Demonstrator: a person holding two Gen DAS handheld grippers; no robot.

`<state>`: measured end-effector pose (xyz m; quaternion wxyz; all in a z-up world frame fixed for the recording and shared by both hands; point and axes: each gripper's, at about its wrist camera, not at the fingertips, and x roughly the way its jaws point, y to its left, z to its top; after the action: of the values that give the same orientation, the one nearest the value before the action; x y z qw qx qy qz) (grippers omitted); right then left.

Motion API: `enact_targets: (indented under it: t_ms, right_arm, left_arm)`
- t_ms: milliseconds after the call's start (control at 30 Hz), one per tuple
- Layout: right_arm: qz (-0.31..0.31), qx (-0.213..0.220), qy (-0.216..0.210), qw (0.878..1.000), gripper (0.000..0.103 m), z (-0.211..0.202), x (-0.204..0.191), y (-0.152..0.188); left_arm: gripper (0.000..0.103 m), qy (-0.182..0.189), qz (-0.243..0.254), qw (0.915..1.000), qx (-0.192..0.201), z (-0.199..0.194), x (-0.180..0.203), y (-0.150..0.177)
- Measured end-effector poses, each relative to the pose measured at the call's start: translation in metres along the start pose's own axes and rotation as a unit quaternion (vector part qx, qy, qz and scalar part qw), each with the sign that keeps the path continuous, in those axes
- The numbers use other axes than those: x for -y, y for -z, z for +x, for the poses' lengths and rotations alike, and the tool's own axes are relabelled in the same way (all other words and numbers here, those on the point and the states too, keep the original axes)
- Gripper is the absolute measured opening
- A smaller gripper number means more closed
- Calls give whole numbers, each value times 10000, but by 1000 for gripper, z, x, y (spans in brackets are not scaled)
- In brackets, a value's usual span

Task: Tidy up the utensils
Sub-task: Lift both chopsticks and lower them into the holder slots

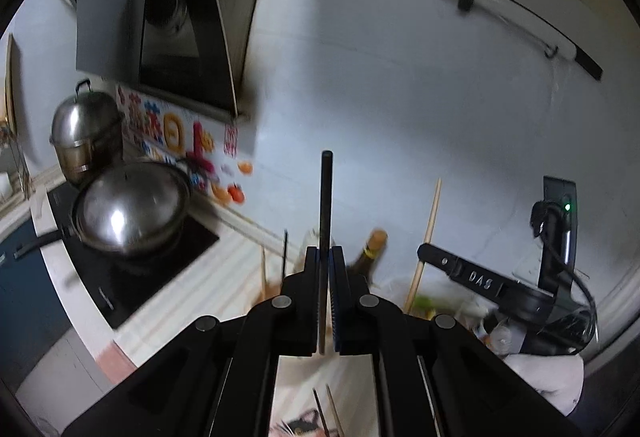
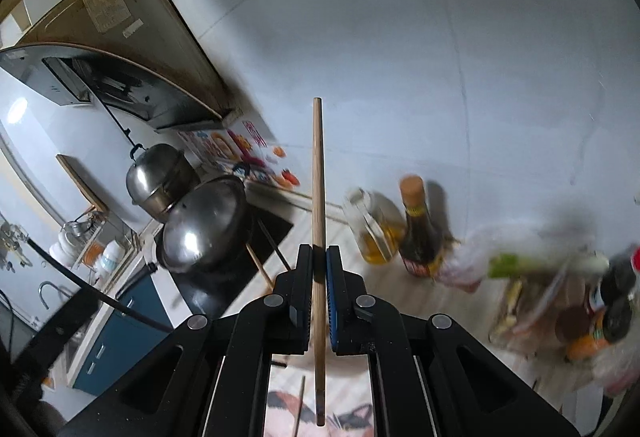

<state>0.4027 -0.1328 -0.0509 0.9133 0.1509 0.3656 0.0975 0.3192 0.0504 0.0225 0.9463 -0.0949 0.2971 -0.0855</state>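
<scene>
White kitchen wall fills both views, with a lidded wok [image 1: 130, 211] on the cooktop [image 1: 132, 269] below. Either stick could pivot or slip, since each is pinched at one narrow point, high over the counter. The left gripper [image 1: 325, 257] is clamped on a dark chopstick [image 1: 326, 221] held upright; the right gripper [image 2: 319, 257] is clamped on a wooden chopstick [image 2: 318, 197], also upright.

Home kitchen: range hood [image 1: 132, 25] over black cooktop [image 1: 132, 269], steel lidded pots [image 2: 204, 225], oil bottle [image 2: 378, 233], sauce bottle [image 2: 420, 233], tiled wall [image 2: 400, 57].
</scene>
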Motion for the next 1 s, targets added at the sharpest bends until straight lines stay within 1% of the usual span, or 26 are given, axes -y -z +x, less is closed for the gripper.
enact_targets:
  t_ms: [133,267,367,467,600,733,933,1000]
  right_arm:
    - [-10,57,-22,10000,6,24,-10,-19]
    - [3,27,-20,10000,6,57,-19,-32]
    - [-25,-7,-24,10000,6,84,-27,-38]
    - [-89,-26,-25,10000,6,110,-35,-43]
    - [-234,-33,-17,9997,6,139,-42,-44]
    - [-451,17,-2,9990,6,159,-48,-39]
    - [-838,29,77,9964,6,174,-55,-28]
    - [-945,-50,52,9955,6,176,-57,-25]
  left_arm:
    - [2,-145,4,9999,40,17,-8,-17]
    - [2,-327,6,9995,-47,44,-20,-26]
    - [2,-422,-51,9989,-194,67,-31,-28]
    - [2,-462,-107,9980,-426,92,-42,-27]
    - [2,-434,-207,9961,-734,113,-51,-18]
    - [2,-357,-299,9938,-1007,129,-56,-8]
    - [2,-235,-415,9897,-1353,151,-60,7]
    - [2,-156,-450,9880,-1471,154,-59,11]
